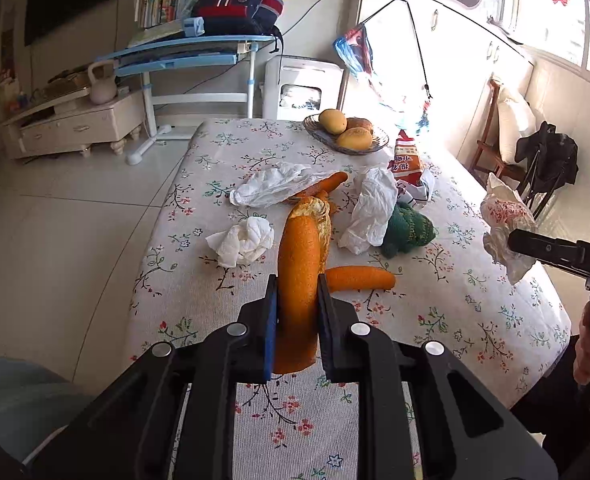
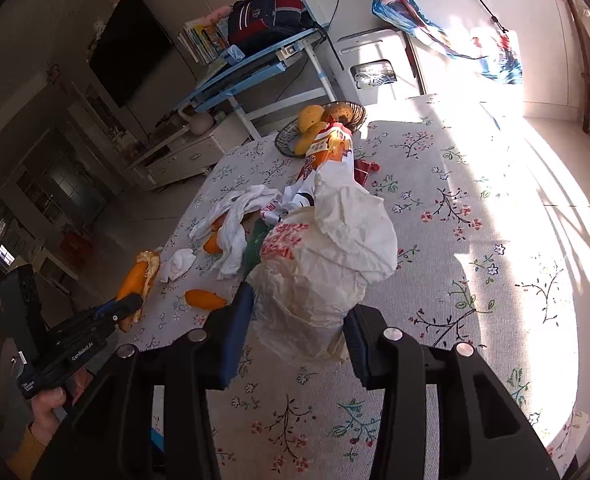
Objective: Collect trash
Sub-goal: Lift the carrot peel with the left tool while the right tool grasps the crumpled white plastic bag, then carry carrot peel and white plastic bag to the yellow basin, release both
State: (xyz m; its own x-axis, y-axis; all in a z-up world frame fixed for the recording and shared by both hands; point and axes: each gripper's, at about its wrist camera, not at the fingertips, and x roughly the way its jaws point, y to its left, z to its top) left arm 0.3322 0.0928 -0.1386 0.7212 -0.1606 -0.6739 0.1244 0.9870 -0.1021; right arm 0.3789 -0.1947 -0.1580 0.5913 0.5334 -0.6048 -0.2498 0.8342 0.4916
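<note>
My left gripper is shut on a long orange peel and holds it above the floral table; it also shows in the right wrist view. My right gripper is shut on a crumpled white plastic bag with red print, which also shows at the right edge of the left wrist view. On the table lie another orange peel, a crumpled tissue, white plastic bags, a green net and an orange snack packet.
A bowl of mangoes stands at the table's far end. Beyond it are a white bin, a blue desk with a backpack, a low cabinet and a chair with dark clothes to the right.
</note>
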